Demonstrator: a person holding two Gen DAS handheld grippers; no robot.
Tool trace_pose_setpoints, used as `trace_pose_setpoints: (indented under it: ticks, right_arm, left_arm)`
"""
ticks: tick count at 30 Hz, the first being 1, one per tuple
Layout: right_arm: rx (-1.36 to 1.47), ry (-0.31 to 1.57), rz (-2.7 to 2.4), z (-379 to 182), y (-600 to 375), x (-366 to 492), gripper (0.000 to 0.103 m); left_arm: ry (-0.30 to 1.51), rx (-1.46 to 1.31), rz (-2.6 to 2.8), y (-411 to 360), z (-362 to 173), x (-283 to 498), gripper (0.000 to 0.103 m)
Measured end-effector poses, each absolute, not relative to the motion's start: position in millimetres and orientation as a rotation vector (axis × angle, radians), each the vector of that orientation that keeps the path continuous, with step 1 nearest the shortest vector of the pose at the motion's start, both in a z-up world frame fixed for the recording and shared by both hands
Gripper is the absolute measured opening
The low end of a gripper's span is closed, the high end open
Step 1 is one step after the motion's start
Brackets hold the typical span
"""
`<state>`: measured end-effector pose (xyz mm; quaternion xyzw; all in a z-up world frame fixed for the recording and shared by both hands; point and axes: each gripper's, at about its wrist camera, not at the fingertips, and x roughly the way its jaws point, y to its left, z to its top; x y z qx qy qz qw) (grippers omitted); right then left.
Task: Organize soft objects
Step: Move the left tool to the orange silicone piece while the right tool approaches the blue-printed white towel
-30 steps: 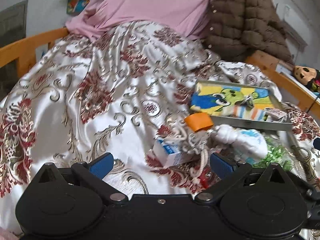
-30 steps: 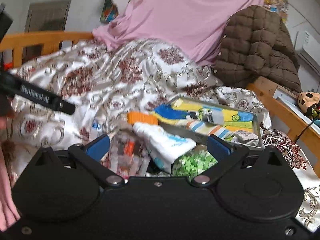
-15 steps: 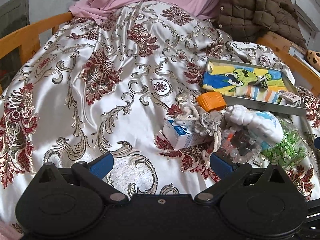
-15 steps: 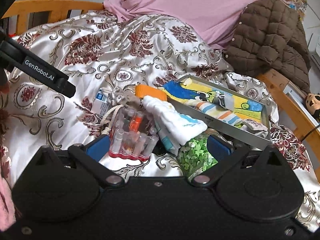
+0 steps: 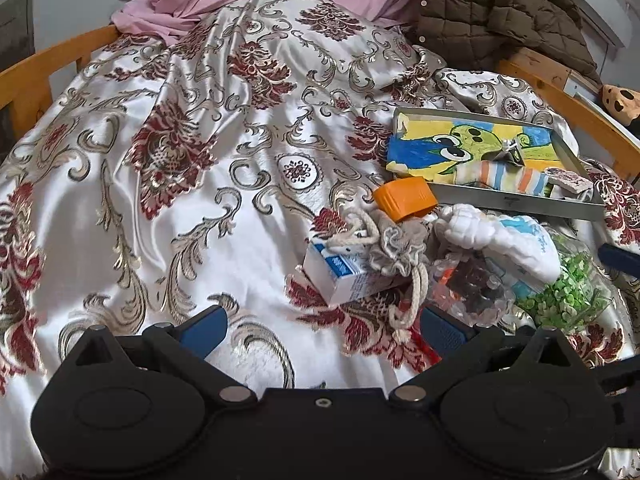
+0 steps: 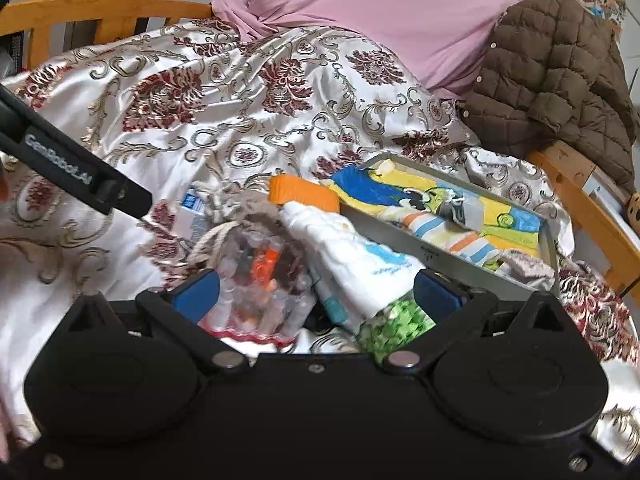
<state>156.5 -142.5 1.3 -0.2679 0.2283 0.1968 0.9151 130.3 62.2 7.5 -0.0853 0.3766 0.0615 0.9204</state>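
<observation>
The left gripper [image 5: 322,326] hangs over the floral satin bedspread [image 5: 192,184] with its jaws spread wide and holding nothing; the right gripper [image 6: 316,294], likewise released, hovers above the white cloth [image 6: 360,264]; that cloth lies just beside the metal tray [image 6: 448,256], touching the orange block [image 6: 302,193]; a striped sock [image 5: 508,176] lies inside the tray.

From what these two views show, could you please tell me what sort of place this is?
Most likely a bedroom: a satin bedspread covers a bed with a wooden frame, a pink sheet and a brown quilted jacket at its head.
</observation>
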Motion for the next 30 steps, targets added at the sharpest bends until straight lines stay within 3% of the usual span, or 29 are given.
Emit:
trace_pose_setpoints:
  ticks: [30]
  right_arm:
    - [-0.313, 0.468, 0.406, -16.9, -163.8, 239.0, 0.102]
  left_arm:
    - [0.582, -0.243, -0.010, 75.5, 1.2, 235.1, 0.102]
